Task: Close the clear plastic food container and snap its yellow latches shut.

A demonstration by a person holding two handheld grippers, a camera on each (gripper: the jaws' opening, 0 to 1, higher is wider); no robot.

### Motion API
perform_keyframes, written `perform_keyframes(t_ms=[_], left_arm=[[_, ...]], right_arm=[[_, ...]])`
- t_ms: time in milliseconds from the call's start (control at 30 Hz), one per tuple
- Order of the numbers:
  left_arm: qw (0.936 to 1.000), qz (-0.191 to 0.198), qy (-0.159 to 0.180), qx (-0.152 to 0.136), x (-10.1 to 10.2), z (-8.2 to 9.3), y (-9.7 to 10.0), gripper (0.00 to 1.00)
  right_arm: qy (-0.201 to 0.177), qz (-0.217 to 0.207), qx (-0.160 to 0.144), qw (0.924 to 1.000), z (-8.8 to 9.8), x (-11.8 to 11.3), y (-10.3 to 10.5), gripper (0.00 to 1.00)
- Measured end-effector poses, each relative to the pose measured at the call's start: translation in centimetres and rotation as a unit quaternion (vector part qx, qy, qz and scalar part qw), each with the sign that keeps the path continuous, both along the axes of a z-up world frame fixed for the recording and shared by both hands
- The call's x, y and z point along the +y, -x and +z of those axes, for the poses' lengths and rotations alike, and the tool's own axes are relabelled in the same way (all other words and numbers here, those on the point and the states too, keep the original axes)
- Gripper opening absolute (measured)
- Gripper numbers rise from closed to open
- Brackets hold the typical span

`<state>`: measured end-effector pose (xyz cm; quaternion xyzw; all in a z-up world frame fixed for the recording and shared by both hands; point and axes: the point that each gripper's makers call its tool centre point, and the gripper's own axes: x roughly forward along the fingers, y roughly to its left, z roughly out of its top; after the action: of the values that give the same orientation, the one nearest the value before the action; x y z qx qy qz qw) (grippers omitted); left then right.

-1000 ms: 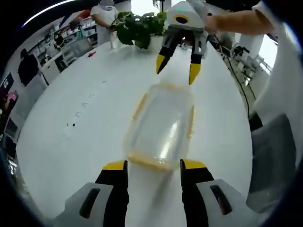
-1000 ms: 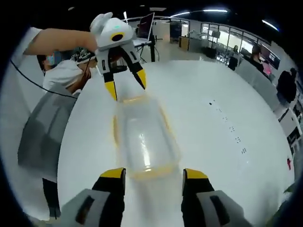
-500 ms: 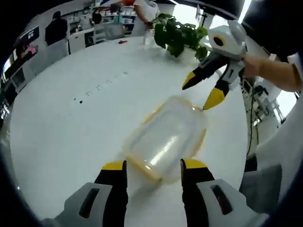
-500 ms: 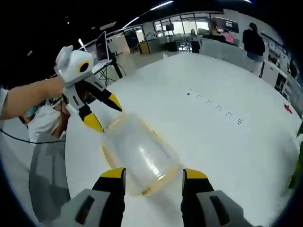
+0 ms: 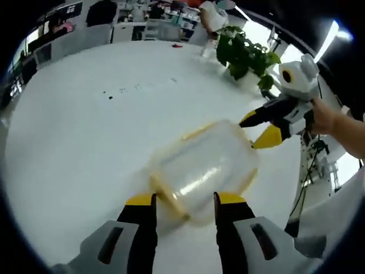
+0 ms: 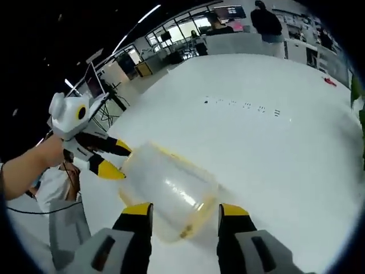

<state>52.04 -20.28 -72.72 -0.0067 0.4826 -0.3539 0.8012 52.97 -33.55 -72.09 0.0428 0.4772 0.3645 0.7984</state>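
The clear plastic container (image 5: 202, 168) with yellow trim lies on the white table (image 5: 74, 131), its lid on top. My left gripper (image 5: 182, 201) is open, and the container's near end sits between its yellow-tipped jaws. At the far end my right gripper (image 5: 261, 127) comes in from the right, jaws apart, tips close to the yellow rim. In the right gripper view the same container (image 6: 168, 191) reaches down between the jaws of my open right gripper (image 6: 185, 210). The left gripper (image 6: 112, 158) is at the container's far left end. Whether the latches are snapped is unclear.
A green potted plant (image 5: 242, 54) stands at the far side of the table. Small dark marks (image 5: 122, 89) dot the tabletop. A hand (image 5: 325, 117) holds the right gripper. People and desks (image 6: 265, 20) are in the background beyond the table (image 6: 285, 142).
Both views have swung round against the room. The container and the two grippers at its ends have turned together on the table. The jaws stay apart.
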Motion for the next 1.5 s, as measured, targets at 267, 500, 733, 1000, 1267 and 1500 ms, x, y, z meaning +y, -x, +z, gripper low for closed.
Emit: perform_keyframes(t_ms=[267, 500, 733, 1000, 1267, 1500], left_arm=[[0.9996, 0.020, 0.017, 0.013, -0.1, -0.3, 0.3, 0.37], [0.9995, 0.009, 0.026, 0.016, -0.3, -0.3, 0.5, 0.35], [0.9989, 0.001, 0.045, 0.016, -0.4, 0.2, 0.5, 0.31], [0.9984, 0.009, 0.052, 0.020, -0.4, -0.6, 0.3, 0.30], [0.9988, 0.013, 0.046, 0.012, -0.5, -0.3, 0.3, 0.29], [0.9987, 0.016, 0.047, 0.014, -0.4, -0.2, 0.4, 0.30]], right_arm=[[0.008, -0.009, 0.025, 0.9996, -1.2, 0.2, 0.5, 0.39], [0.021, -0.001, 0.027, 0.9994, -1.6, 0.0, 0.9, 0.35], [0.026, -0.008, 0.021, 0.9994, -1.5, 0.4, 0.9, 0.34], [0.021, -0.006, 0.028, 0.9994, -1.6, 0.4, 0.9, 0.32], [0.020, -0.007, 0.030, 0.9993, -1.4, 0.7, 0.5, 0.30], [0.015, -0.017, 0.026, 0.9994, -1.6, 0.7, 1.0, 0.31]])
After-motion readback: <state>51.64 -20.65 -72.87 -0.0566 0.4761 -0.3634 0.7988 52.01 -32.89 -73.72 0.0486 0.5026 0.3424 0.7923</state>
